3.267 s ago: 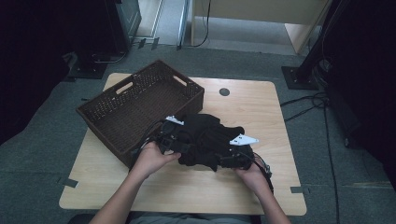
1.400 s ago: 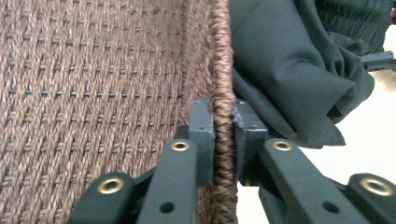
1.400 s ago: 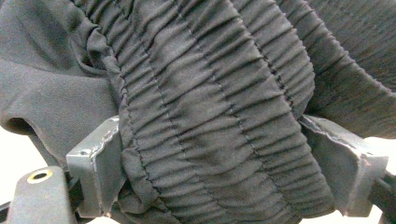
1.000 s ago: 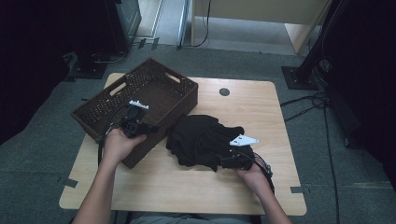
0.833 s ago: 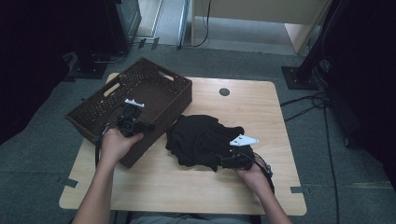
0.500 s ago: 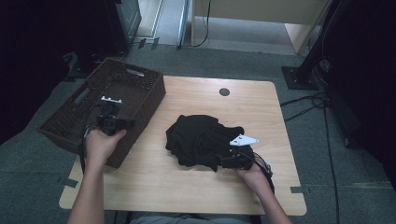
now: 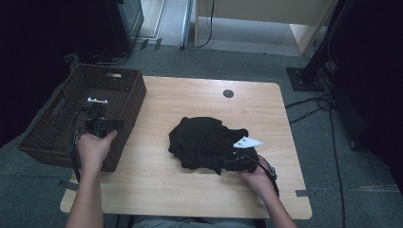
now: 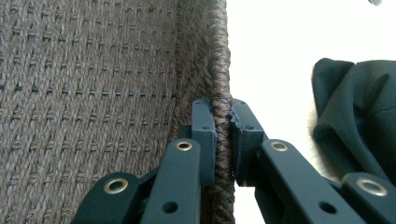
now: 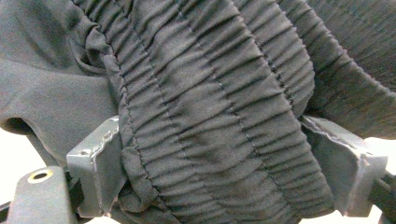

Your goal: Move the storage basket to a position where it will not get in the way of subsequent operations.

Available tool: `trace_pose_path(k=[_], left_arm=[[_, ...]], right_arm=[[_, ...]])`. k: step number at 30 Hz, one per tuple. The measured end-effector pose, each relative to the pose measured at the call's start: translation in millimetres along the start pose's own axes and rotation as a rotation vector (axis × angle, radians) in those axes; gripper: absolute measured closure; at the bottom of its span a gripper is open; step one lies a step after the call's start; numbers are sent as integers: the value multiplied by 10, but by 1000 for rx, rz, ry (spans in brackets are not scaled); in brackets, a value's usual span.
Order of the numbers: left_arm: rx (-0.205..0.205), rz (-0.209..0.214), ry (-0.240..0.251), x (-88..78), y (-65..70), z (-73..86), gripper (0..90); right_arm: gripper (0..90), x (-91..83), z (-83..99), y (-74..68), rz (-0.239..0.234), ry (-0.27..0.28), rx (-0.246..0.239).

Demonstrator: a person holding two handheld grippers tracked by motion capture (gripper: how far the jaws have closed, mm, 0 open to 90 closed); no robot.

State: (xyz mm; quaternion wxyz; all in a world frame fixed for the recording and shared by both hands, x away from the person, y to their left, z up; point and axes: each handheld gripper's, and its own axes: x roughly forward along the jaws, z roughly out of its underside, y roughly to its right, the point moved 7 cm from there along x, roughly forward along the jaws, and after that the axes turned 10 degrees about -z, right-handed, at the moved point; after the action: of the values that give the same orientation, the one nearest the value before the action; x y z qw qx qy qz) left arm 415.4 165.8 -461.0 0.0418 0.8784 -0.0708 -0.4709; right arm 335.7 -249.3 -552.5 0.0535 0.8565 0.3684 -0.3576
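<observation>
A dark brown woven basket [image 7: 135,92] sits at the table's left side and hangs over its left edge. My left gripper [image 7: 102,122] is shut on the rim of the wall that faces the table. In the left gripper view the jaws [image 8: 223,135] clamp the braided rim, with the basket's inside [image 8: 93,93] to their left. A crumpled black garment [image 7: 204,140] lies mid-table. My right gripper [image 7: 233,164] rests at its near right side. Its pads [image 9: 93,168] are shut on the gathered elastic band of the garment [image 9: 210,93].
The light wooden table [image 7: 190,95] has a small black round cap [image 7: 228,93] near its far edge. Cables [image 7: 328,109] run over the grey floor to the right. Bare tabletop lies between basket and garment.
The left gripper has dragged the basket leftwards, away from the garment, so it now overhangs the table's left edge. The right gripper and the garment have not moved.
</observation>
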Motion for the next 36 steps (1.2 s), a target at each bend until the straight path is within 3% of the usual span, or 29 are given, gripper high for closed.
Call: trace_pose_path(k=[5,6,7,9,14,15,18,20,21,28,31,36], left_arm=[[-16,3,-4,12,50,-7,818],[-16,3,-4,12,50,-7,789],[-19,37,-2,22,124,-27,723],[-9,46,3,33,179,-41,594],[-4,46,4,37,206,-48,560],[-19,71,-9,27,217,-53,531],[-8,89,-20,25,239,-45,525],[-10,146,-34,24,290,-25,572],[9,165,-42,23,328,-9,571],[3,166,-7,-24,288,-41,481],[62,120,39,-150,334,-84,448],[98,126,99,-342,439,-147,426]], right_arm=[[139,6,-3,2,2,0,-2],[139,6,-3,2,2,0,-2],[139,13,-5,5,3,2,-5],[139,17,-9,1,2,0,-6],[139,14,-9,1,2,-3,-7],[139,16,-10,3,1,-3,-7],[140,18,-11,3,0,-2,-8],[139,17,-11,4,-1,-5,-7],[140,18,-12,3,-2,-5,-7],[140,11,-11,1,-1,-4,-3],[147,4,-20,5,-2,-5,4],[160,-40,-58,-1,-5,-1,12]])
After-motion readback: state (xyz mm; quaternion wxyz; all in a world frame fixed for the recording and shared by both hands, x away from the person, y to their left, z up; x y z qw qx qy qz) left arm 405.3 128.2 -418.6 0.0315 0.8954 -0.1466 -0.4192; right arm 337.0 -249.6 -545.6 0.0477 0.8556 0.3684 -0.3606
